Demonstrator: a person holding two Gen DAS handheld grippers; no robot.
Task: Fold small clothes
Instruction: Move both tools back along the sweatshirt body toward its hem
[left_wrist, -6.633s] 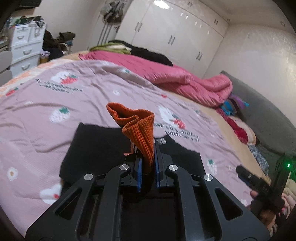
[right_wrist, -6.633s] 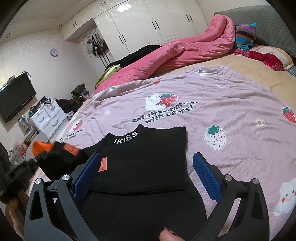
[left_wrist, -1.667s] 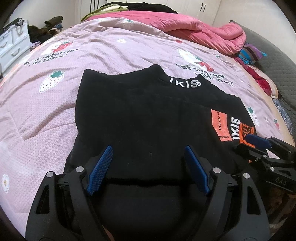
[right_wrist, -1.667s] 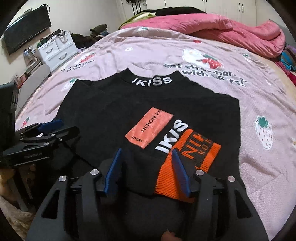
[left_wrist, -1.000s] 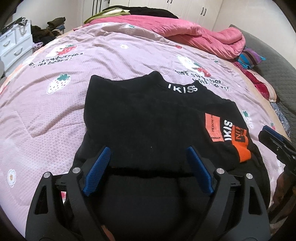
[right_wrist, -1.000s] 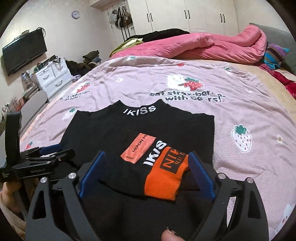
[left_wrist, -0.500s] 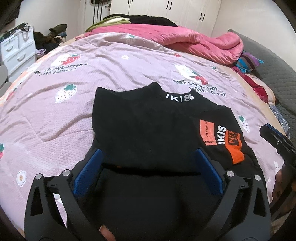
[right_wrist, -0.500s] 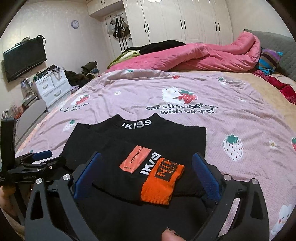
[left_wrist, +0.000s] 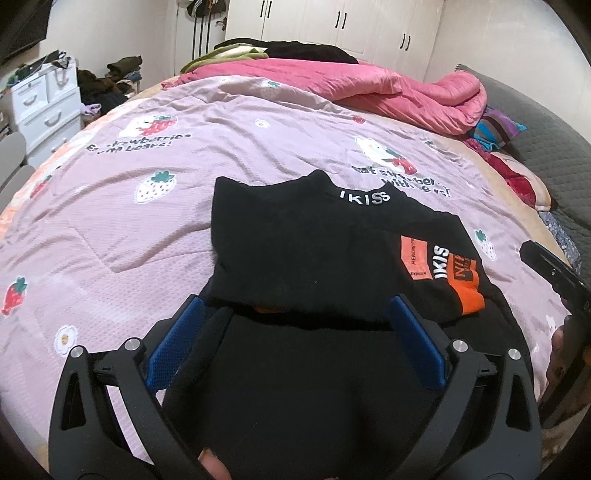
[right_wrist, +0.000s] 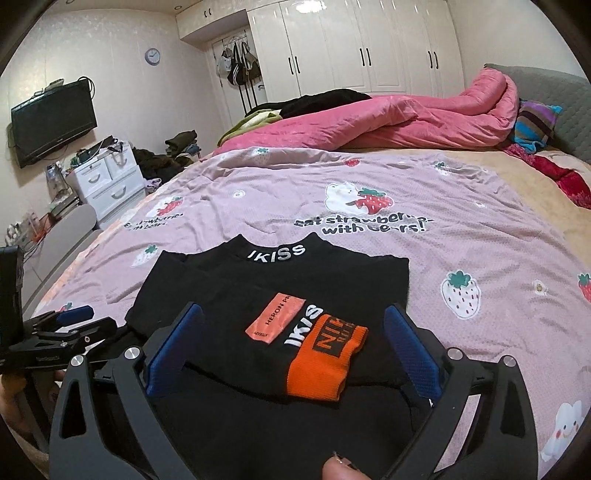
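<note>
A black sweater (left_wrist: 314, 251) with "IKISS" on its collar lies flat on the strawberry-print bedspread (left_wrist: 147, 240), both sleeves folded across the chest. The sleeve with the orange cuff (right_wrist: 325, 369) rests on top, on the sweater's (right_wrist: 332, 280) right half. My left gripper (left_wrist: 295, 310) hovers open over the lower left part of the sweater, nothing between its blue pads. Over the orange cuff my right gripper (right_wrist: 293, 317) also stands open, with the pads well clear of the cloth. Each gripper shows at the edge of the other's view: left gripper (right_wrist: 70, 325), right gripper (left_wrist: 546, 266).
A rumpled pink quilt (left_wrist: 369, 88) and dark clothes lie along the far side of the bed. A striped pillow (right_wrist: 535, 122) sits by the grey headboard at right. White drawers (right_wrist: 107, 184) and a wall TV (right_wrist: 51, 122) stand left of the bed.
Both grippers have pulled back and up from the sweater with jaws wider. The right one let go of the orange-cuffed sleeve, which now lies across the chest.
</note>
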